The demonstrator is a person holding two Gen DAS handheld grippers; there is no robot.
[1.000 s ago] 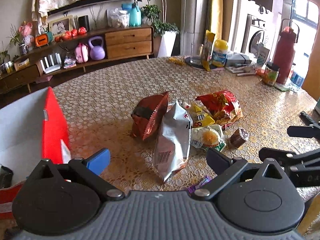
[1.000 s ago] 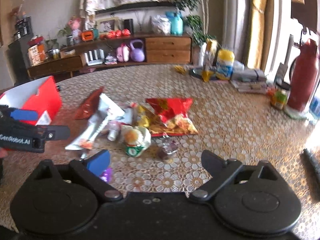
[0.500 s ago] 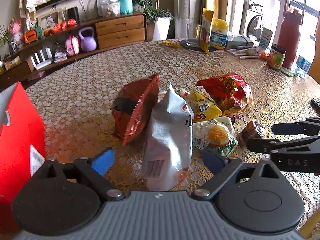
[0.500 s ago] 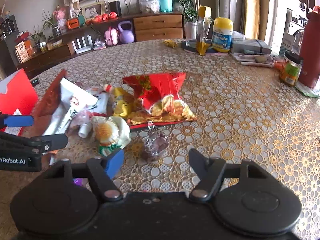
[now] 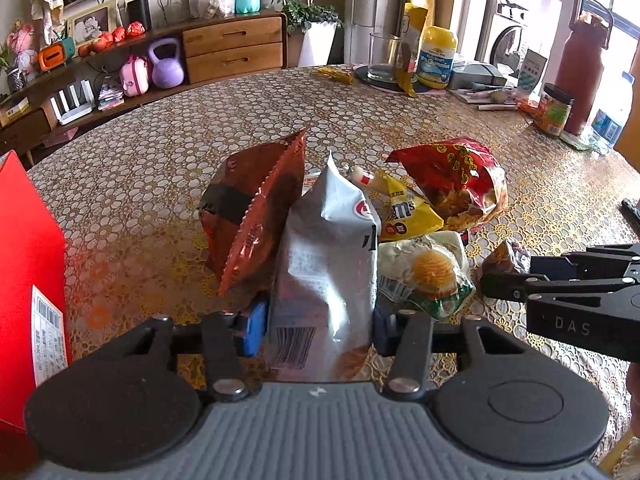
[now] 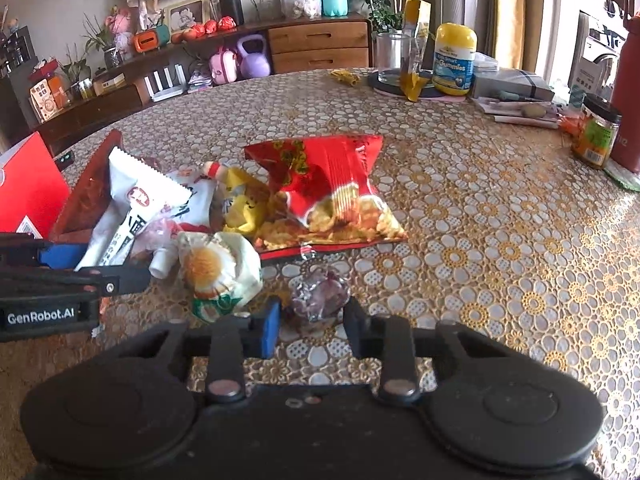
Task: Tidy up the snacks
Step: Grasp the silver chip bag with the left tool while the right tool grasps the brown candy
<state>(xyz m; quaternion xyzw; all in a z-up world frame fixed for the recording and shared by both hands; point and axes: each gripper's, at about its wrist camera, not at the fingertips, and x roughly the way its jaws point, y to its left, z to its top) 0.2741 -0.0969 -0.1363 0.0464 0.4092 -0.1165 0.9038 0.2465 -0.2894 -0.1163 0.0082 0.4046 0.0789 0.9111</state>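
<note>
A big round table (image 5: 168, 168) with a lacy gold and white cover carries a heap of snacks. A red box (image 5: 28, 264) stands far out to the left of the left gripper's jaws. Ahead of the right gripper's jaws, a little way off, lies a flat red chip bag (image 6: 328, 188). The silver bag (image 5: 328, 264) stands up tall between the jaws of the left gripper (image 5: 318, 330). These jaws are closing, and both pads look to be right against the bag's sides. Just ahead and to the left of these jaws leans a dark red foil bag (image 5: 256, 212), touching the silver one. Ahead and to the right of them sits a yellow candy bag (image 5: 404, 212). Nearer, just to the right of the left jaws, lies a white pack with an egg picture (image 5: 428, 272). In the right wrist view the same pack lies just ahead and left of the right jaws. The smallest thing is a small purple wrapped candy (image 6: 318, 298). It sits on the table between the jaws of the right gripper (image 6: 310, 330), which are closing on it. The pads are close on each side, but I cannot tell if they press it.
</note>
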